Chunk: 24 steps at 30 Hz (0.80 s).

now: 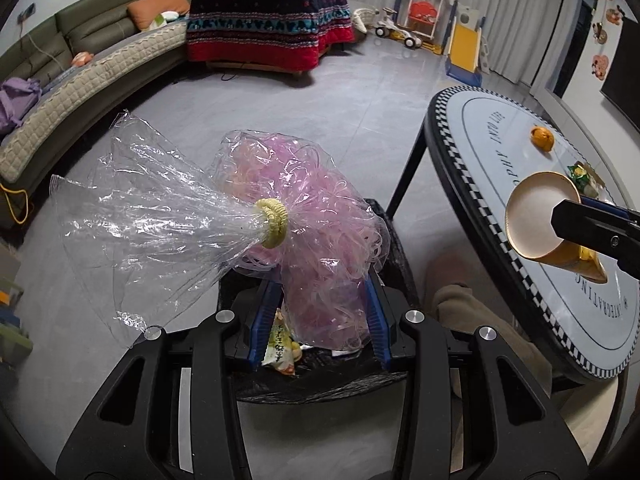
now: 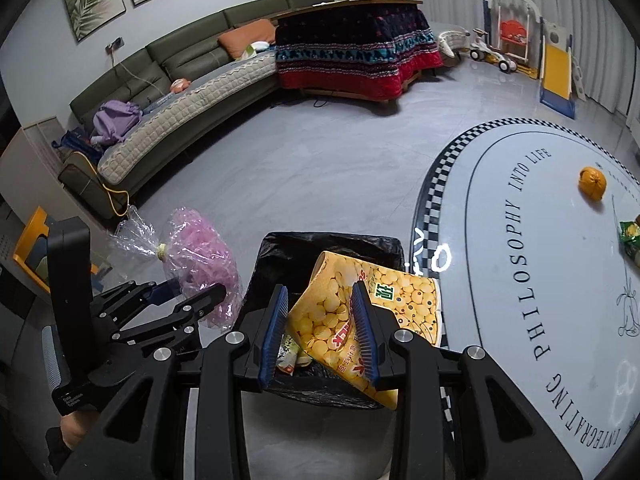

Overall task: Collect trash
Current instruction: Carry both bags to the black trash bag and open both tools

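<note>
My left gripper is shut on a clear plastic bag of pink strands, tied with a yellow band, held above the black-lined trash bin. The bag also shows in the right wrist view. My right gripper is shut on a yellow snack bag, held over the bin beside the table. In the left wrist view the snack bag's open mouth faces me. A wrapper lies inside the bin.
A round white table with a checkered rim stands at right. On it lie an orange and a green wrapper. A curved sofa, a blanket-covered table and toys stand farther off on the grey floor.
</note>
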Each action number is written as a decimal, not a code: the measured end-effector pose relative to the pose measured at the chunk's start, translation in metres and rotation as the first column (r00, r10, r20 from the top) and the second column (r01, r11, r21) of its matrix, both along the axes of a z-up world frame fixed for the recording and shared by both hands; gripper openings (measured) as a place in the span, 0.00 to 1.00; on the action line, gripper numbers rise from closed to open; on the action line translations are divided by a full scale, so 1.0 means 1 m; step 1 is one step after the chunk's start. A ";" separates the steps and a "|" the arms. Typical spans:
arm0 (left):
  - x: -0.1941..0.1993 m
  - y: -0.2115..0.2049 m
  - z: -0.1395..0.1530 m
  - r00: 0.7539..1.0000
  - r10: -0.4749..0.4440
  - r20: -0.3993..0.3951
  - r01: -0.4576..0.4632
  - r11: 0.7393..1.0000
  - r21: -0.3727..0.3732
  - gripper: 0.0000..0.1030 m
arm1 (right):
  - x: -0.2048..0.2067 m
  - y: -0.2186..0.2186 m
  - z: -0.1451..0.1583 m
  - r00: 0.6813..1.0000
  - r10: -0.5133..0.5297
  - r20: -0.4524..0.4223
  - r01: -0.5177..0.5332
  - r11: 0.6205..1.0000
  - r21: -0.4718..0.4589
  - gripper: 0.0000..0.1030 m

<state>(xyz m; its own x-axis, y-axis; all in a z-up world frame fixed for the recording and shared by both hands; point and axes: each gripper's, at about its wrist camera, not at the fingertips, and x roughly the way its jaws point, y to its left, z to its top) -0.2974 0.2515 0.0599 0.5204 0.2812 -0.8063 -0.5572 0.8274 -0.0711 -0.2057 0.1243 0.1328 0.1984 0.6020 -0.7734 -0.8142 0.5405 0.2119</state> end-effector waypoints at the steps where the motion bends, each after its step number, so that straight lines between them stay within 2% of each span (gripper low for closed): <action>1: -0.002 0.003 -0.003 1.000 0.007 -0.009 -0.007 1.000 -0.003 0.39 | -0.002 0.005 -0.002 1.000 0.009 -0.002 -0.009 1.000 -0.006 0.34; 4: -0.008 0.013 -0.011 0.999 0.024 -0.024 -0.024 1.000 -0.011 0.39 | -0.004 0.018 -0.007 0.999 0.029 -0.014 -0.029 0.999 -0.015 0.34; 5: -0.010 0.015 -0.013 0.999 0.029 -0.027 -0.030 0.999 -0.012 0.42 | -0.005 0.021 -0.008 0.999 0.036 -0.016 -0.036 0.999 -0.015 0.34; 6: -0.011 0.017 -0.014 0.999 0.028 -0.031 -0.029 1.000 -0.013 0.49 | -0.005 0.026 -0.009 0.999 0.050 -0.016 -0.050 0.998 -0.024 0.35; 7: -0.010 0.018 -0.016 0.998 0.033 -0.049 -0.034 0.999 -0.001 0.60 | -0.006 0.034 -0.012 0.998 0.066 -0.014 -0.067 0.997 -0.045 0.36; 8: -0.011 0.018 -0.015 0.997 0.048 -0.058 -0.047 0.999 0.023 0.94 | -0.005 0.037 -0.013 0.998 0.057 -0.008 -0.057 0.997 -0.056 0.44; 9: -0.013 0.017 -0.014 0.996 0.065 -0.056 -0.062 0.996 0.064 0.94 | -0.003 0.038 -0.014 0.999 0.042 0.000 -0.042 0.998 -0.056 0.57; 10: -0.014 0.017 -0.013 0.996 0.074 -0.059 -0.069 0.994 0.088 0.94 | -0.002 0.038 -0.014 0.999 0.036 0.001 -0.036 0.998 -0.044 0.58; 16: -0.021 0.024 -0.014 0.995 0.093 -0.048 -0.090 0.994 0.067 0.94 | -0.001 0.030 -0.017 1.000 0.028 -0.013 -0.029 0.999 -0.040 0.58; 24: -0.014 0.016 -0.017 0.996 0.061 -0.059 -0.057 0.996 0.063 0.94 | 0.007 0.011 -0.019 0.999 0.012 -0.034 -0.014 0.999 -0.036 0.61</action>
